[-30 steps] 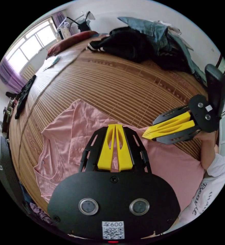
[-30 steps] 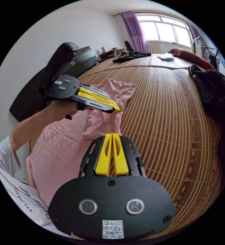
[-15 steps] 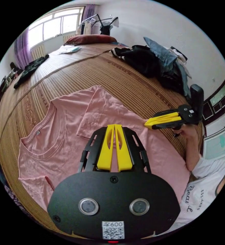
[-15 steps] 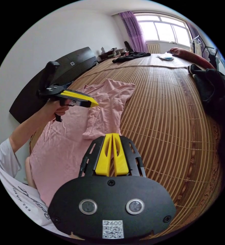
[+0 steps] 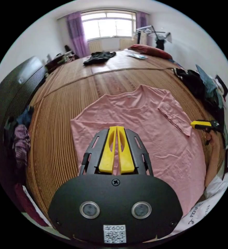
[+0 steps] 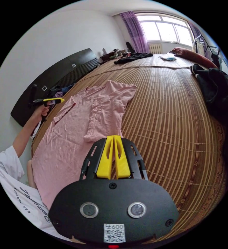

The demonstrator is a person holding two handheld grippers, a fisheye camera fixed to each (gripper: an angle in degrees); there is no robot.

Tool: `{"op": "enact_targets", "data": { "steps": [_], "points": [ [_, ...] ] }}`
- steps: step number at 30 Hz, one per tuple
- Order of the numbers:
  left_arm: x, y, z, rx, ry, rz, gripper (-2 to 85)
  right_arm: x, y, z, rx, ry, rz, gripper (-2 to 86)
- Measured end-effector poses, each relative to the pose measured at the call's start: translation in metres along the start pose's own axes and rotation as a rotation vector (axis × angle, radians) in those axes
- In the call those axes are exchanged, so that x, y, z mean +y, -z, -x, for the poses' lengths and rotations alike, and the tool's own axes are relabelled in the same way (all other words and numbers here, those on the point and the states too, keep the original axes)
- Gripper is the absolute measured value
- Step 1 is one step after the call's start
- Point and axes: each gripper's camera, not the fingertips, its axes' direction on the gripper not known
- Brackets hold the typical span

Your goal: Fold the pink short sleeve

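Cotton-like jersey is my guess for the pink short-sleeve T-shirt, which lies spread flat on the bamboo bed mat, collar toward the window, hem near the person. It should handle as light, limp cloth: it will drape and wrinkle, slide easily over the slatted mat, and cannot break. Hems, shoulder seams or a sleeve cuff look like the firmest places to pinch, since a single layer taken mid-body would bunch.

One sleeve is already folded in over the chest on the right-hand side; the other sleeve looks folded in too, at the left edge.

The left tool hangs above the lower left of the shirt, its two yellow jaws closed together and empty. The right tool hovers at the shirt's right edge by the folded sleeve, jaws likewise pressed together with nothing between them.

Count: one pink shirt, two tools, one dark garment far up the mat, one heap of dark and denim clothes.
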Motion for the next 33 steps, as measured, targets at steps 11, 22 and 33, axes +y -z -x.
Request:
{"op": "enact_targets", "data": {
  "steps": [11,22,33],
  "points": [
    [0.078,0.078,-0.053,0.008,0.041,0.055,0.7,-0.021,-0.025,0.1,0.003,0.002,0.0,-0.9],
    [0.149,0.158,-0.129,-0.108,0.064,0.129,0.8,-0.039,-0.021,0.207,-0.024,-0.013,-0.007,-0.9],
    [0.287,0.259,-0.231,-0.152,0.055,-0.005,0.7,-0.053,0.012,0.336,0.0,0.006,0.001,-0.9]
  ]
}}
